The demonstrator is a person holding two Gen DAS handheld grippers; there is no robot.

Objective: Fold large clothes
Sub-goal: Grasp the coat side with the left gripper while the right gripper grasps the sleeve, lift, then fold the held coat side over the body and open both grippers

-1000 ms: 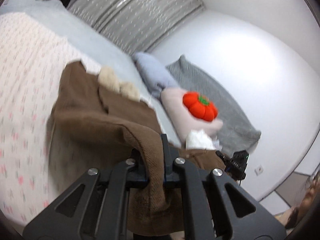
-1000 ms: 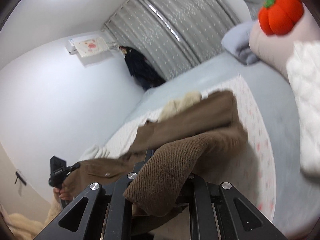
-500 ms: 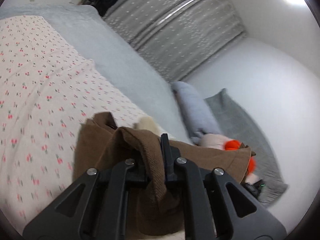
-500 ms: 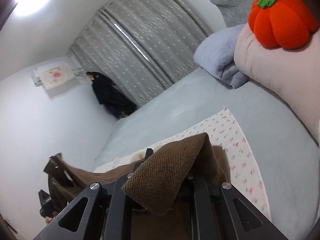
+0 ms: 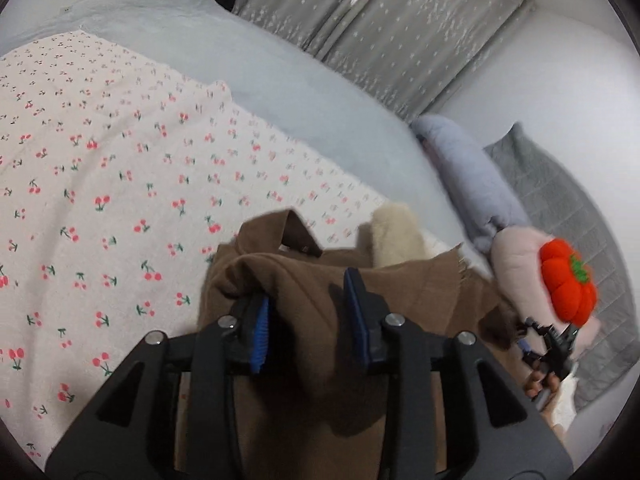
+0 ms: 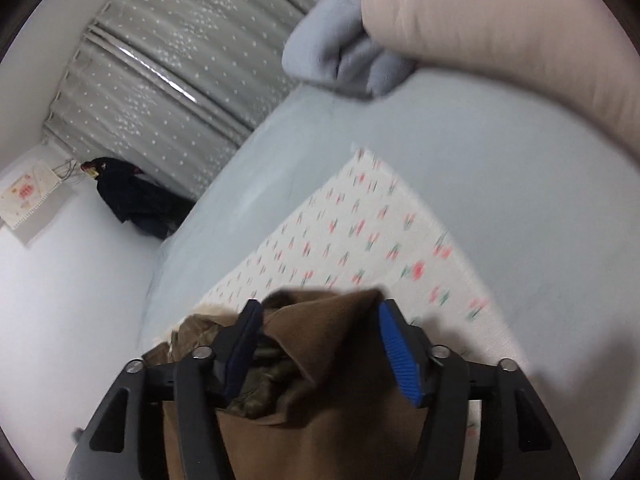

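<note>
A brown coat [image 5: 400, 292] with a cream fleece collar [image 5: 394, 236] lies folded on a cherry-print sheet [image 5: 100, 160]. My left gripper [image 5: 308, 312] is open, its blue-padded jaws spread on either side of a fold of the brown fabric, which lies loose between them. My right gripper [image 6: 320, 344] is also open over the coat's edge [image 6: 320, 360]; brown cloth and some olive lining sit between its jaws. The right gripper also shows at the right edge of the left wrist view [image 5: 548, 348], held in a hand.
The sheet lies on a pale blue bed [image 5: 280, 80]. A blue pillow [image 5: 476, 184], a pink pillow [image 6: 500, 32] and an orange pumpkin plush [image 5: 566, 280] sit at the head. Grey curtains [image 5: 400, 20] hang behind; a dark garment [image 6: 132, 196] hangs by the wall.
Both grippers have opened and let go of the brown coat after carrying its edge forward. The coat has come down on the sheet, folded over.
</note>
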